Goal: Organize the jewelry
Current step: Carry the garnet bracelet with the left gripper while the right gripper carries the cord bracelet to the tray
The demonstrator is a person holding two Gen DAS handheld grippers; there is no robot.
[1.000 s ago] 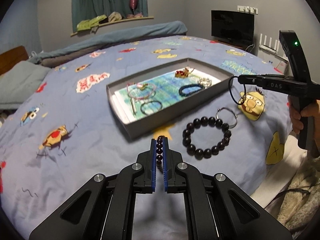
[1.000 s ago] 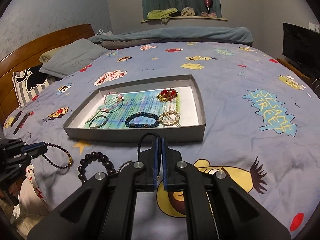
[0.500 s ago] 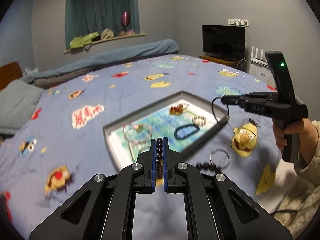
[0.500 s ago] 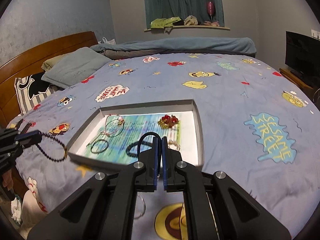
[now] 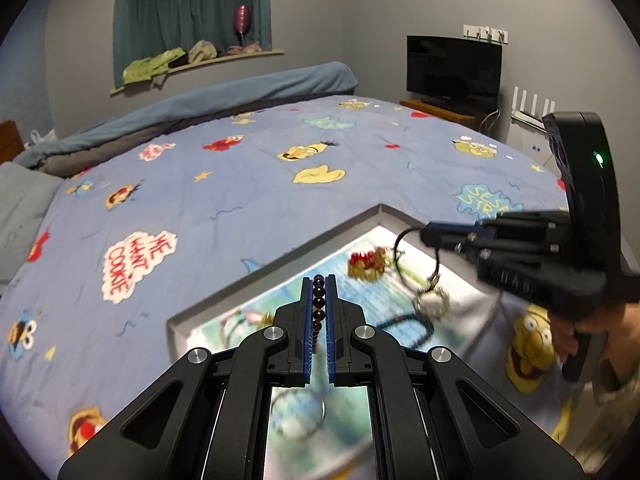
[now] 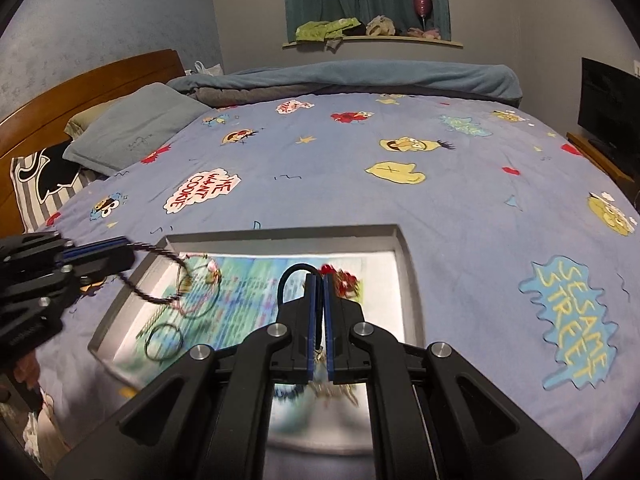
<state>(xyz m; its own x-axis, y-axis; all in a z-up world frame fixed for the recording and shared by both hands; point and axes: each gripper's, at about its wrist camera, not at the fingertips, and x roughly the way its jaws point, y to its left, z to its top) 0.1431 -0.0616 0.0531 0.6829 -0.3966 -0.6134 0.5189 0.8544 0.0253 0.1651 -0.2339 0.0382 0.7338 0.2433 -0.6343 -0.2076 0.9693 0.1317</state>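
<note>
A grey tray (image 5: 304,256) with a colourful liner lies on the bed. My left gripper (image 5: 319,278) hovers over its near part, shut on a strand of small dark beads (image 5: 319,302). The right wrist view shows that strand (image 6: 156,276) hanging in a loop from the left gripper (image 6: 128,254) above the tray's (image 6: 280,234) left end. My right gripper (image 6: 320,276) is shut on a black cord loop (image 6: 292,276) over the tray's middle. In the left wrist view the cord (image 5: 400,248) dangles from the right gripper (image 5: 426,236) with a metal charm (image 5: 434,282).
In the tray lie a red and gold piece (image 5: 366,264), a pearly bracelet (image 5: 432,304), a dark bead bracelet (image 5: 404,328), a pink bracelet (image 6: 200,292) and a thin ring (image 6: 162,338). Pillows (image 6: 132,128) and a wooden headboard (image 6: 80,80) stand left. A hand (image 5: 588,328) holds the right gripper.
Both grippers have moved forward from the bed's near edge to above the tray, carrying the bead strand and the cord. The large black bead bracelet on the sheet has dropped out of view.
</note>
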